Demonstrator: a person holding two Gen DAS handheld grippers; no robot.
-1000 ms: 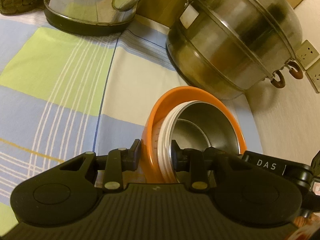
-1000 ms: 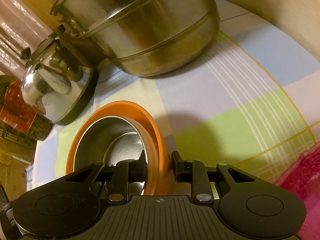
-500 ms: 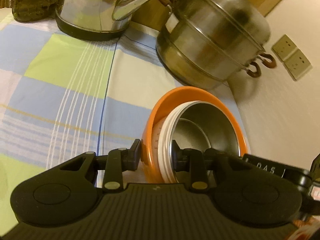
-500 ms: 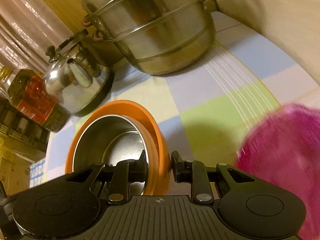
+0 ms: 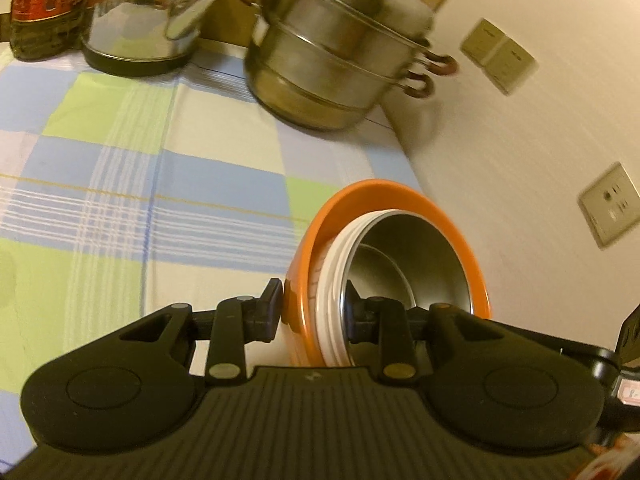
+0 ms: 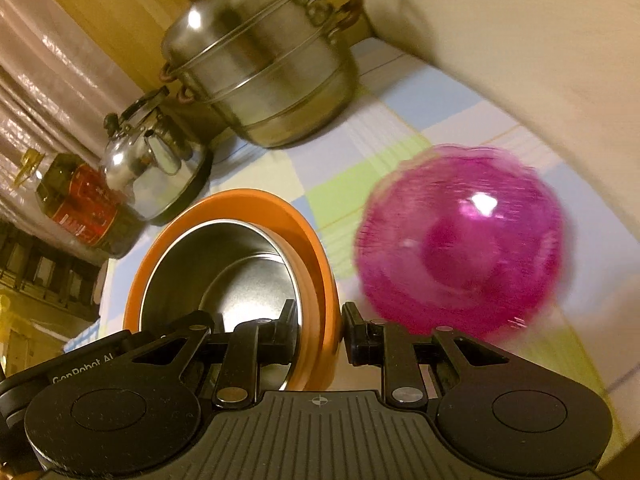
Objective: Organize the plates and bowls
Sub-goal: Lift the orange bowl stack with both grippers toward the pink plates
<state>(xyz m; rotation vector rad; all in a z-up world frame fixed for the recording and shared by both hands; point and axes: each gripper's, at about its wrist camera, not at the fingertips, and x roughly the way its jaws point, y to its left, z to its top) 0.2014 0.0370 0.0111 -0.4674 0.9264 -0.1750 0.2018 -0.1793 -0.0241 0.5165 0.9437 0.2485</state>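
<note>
A nested stack of bowls hangs in the air between my two grippers: an orange bowl (image 5: pixel 308 240) outermost, a white one (image 5: pixel 336 268) inside it, and a steel bowl (image 5: pixel 412 256) innermost. My left gripper (image 5: pixel 314 306) is shut on the stack's near rim, one finger outside the orange wall, the other inside the steel bowl. From the opposite side my right gripper (image 6: pixel 318 328) clamps the orange bowl (image 6: pixel 308 240) and steel bowl (image 6: pixel 224 256) rims the same way. A translucent magenta bowl (image 6: pixel 464 244) rests on the checked tablecloth (image 6: pixel 340 176) to the right, blurred.
At the back stand a tiered steel steamer pot (image 5: pixel 336 60), a steel kettle (image 5: pixel 148 28) and a bottle with a red label (image 5: pixel 40 4). A pale wall with sockets (image 5: pixel 608 204) bounds the table on the right. Blue, green and white cloth (image 5: pixel 140 184) covers the table.
Both grippers have lifted the bowl stack and drawn it back from the steamer pot and kettle, which now look smaller and farther. The magenta bowl has come fully into the right wrist view.
</note>
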